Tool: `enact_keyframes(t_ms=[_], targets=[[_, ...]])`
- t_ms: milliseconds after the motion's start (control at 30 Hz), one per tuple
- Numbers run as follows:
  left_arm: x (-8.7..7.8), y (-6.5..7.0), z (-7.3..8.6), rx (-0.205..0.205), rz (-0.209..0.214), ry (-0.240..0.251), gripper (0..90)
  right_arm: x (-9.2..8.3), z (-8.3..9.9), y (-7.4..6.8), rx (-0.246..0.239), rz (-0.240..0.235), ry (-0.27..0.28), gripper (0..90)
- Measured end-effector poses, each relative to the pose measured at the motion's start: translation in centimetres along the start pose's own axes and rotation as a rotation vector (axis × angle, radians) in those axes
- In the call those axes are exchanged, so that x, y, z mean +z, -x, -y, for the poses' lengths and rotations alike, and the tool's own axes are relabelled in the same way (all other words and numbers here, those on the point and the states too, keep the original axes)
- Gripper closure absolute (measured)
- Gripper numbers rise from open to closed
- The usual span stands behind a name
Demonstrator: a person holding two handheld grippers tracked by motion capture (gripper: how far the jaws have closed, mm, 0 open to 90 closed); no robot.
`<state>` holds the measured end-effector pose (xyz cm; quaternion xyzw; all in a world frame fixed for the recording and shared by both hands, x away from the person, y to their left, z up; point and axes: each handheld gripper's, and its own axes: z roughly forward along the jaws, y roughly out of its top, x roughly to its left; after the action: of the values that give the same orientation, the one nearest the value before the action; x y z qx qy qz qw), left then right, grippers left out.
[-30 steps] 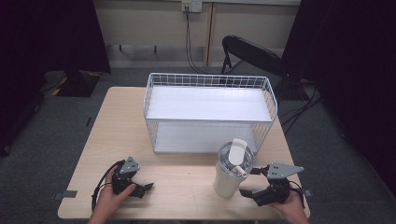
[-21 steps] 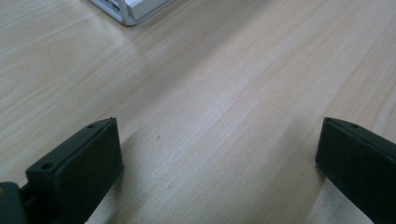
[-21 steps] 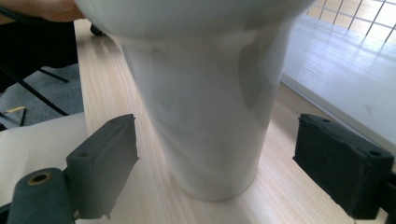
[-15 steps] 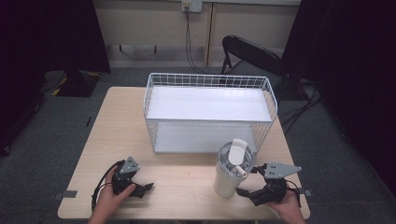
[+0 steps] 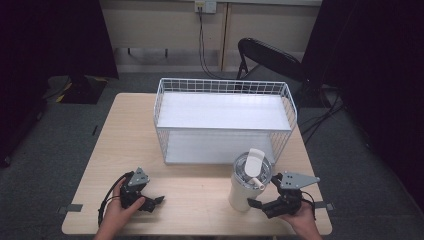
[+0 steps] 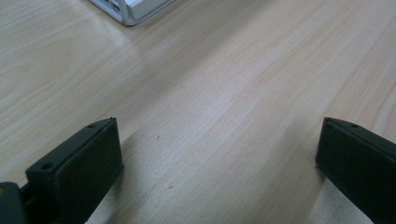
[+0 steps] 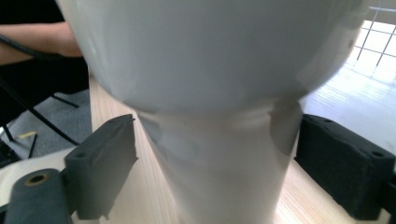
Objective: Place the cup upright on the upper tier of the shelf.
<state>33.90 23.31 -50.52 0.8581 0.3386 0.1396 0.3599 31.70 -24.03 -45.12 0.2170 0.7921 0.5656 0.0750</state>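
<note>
Tumbler, a white insulated one with a clear lid and a flip tab, stands upright near the lower right of the high view, on the front part of the wooden table. Just right of it, at the bottom right of that view, the right gripper is held low in a hand, its jaws set apart on either side of the tumbler's narrow base. In the right gripper view the tumbler rises large at centre with a black jaw at lower left and another at lower right; a gap shows beside each, so the jaws stand wide around it, not clamped. At the lower left of the high view the left gripper rests low over bare tabletop, well apart from the tumbler; the left gripper view shows its jaws spread wide over wood grain. Farther back, at centre, stands a white wire basket rack, and behind the table a black folding chair.
</note>
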Motion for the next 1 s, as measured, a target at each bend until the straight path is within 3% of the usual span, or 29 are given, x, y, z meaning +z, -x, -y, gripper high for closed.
enact_keyframes(t_ms=[100,467,1000], targets=[[0.0,0.0,0.0,0.001,0.000,0.000,0.0,0.4,0.0,0.0,0.018,0.005,0.015,11.3],[0.0,0.0,0.0,0.000,-0.001,0.000,0.0,1.3,-0.2,-0.2,-0.035,0.033,0.016,9.3],[0.0,0.0,0.0,0.000,0.000,0.000,0.0,1.8,-0.2,0.0,-0.038,0.019,0.022,8.4]])
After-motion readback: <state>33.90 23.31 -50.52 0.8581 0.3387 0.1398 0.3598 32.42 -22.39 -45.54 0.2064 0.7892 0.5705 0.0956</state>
